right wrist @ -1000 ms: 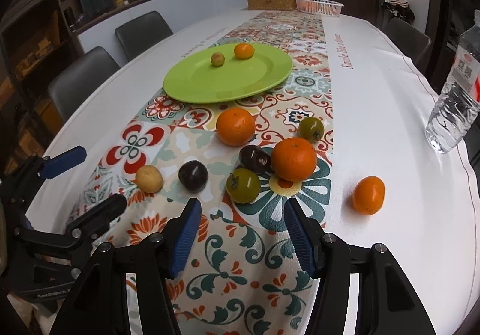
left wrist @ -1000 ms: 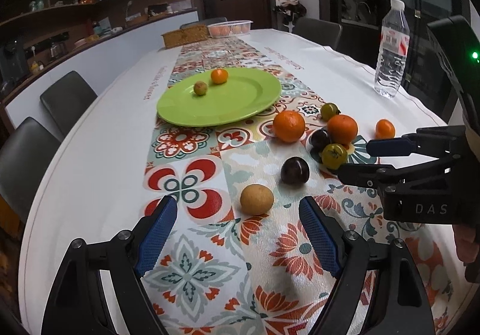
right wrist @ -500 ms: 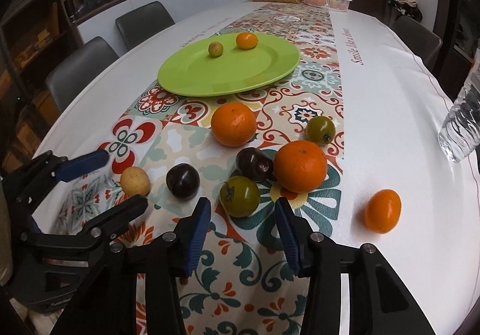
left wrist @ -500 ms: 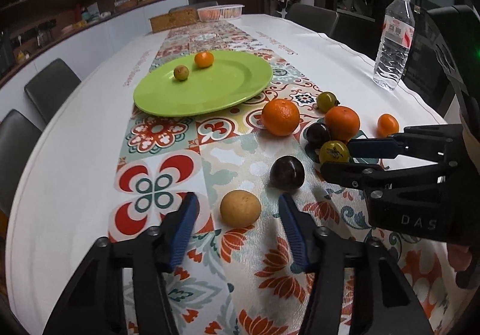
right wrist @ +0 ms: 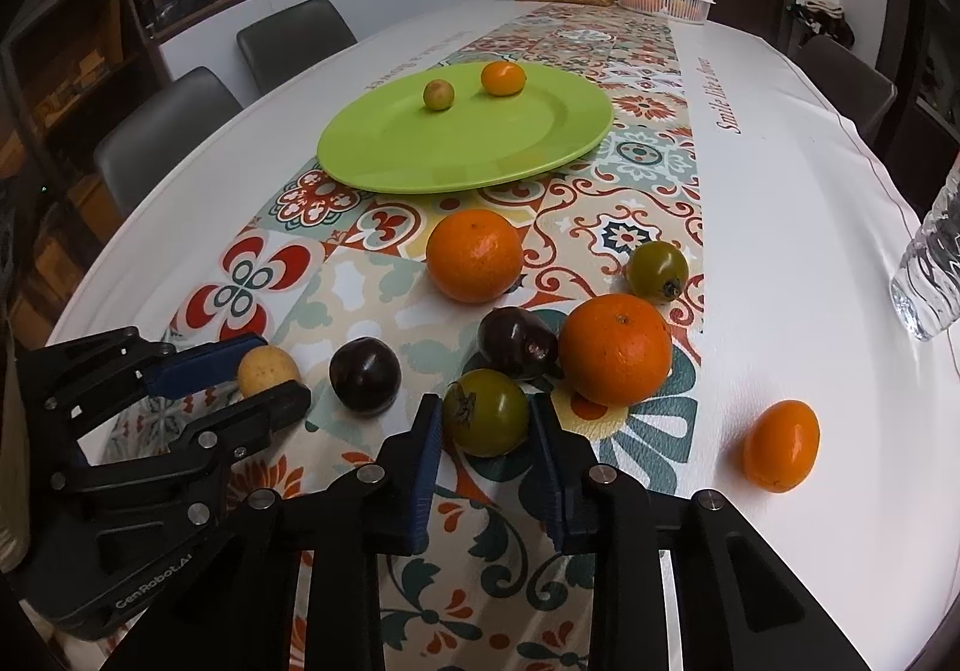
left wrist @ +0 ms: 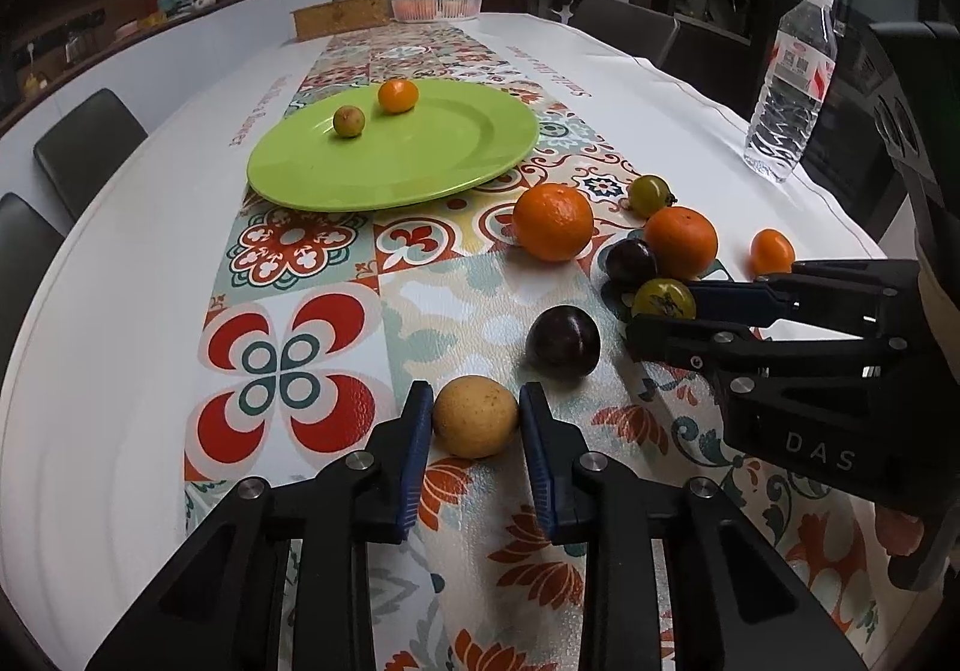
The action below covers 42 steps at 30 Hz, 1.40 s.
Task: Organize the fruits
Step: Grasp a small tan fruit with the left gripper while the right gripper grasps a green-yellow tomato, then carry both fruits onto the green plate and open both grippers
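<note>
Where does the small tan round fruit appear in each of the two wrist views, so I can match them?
Left wrist view: the tan fruit sits low in the centre, between the fingers of the left gripper.
Right wrist view: the same fruit is at lower left, between that gripper's fingers.
Shared landmark: the green plate.

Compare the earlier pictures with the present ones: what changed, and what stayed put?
Both advanced and narrowed: the left hand-held gripper now brackets the tan fruit, the right hand-held gripper the green tomato. Neither fruit is lifted. The green plate and other fruits stayed.
</note>
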Tool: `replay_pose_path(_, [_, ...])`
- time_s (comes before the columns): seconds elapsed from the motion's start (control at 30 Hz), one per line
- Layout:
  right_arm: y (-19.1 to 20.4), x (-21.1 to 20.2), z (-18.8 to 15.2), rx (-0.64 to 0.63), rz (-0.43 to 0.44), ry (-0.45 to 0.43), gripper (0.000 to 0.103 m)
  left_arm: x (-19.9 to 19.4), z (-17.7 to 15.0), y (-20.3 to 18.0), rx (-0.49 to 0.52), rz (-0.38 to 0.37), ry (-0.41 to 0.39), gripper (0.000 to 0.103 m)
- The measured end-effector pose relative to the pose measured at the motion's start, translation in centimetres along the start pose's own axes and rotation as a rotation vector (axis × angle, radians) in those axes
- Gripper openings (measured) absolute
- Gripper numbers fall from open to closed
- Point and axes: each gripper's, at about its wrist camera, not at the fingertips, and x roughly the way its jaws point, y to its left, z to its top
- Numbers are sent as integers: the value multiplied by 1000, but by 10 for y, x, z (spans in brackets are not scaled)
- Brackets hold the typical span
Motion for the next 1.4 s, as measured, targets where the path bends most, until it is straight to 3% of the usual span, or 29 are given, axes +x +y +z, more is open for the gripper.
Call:
replay_pose_path(0.83, [10, -55, 1, -12, 37, -113, 29, -65, 10, -12, 6, 23, -141, 29])
replay_pose_path(1.4, [16, -75, 33, -46, 32, -207, 29, -83, 44, 1, 6, 56, -224, 29])
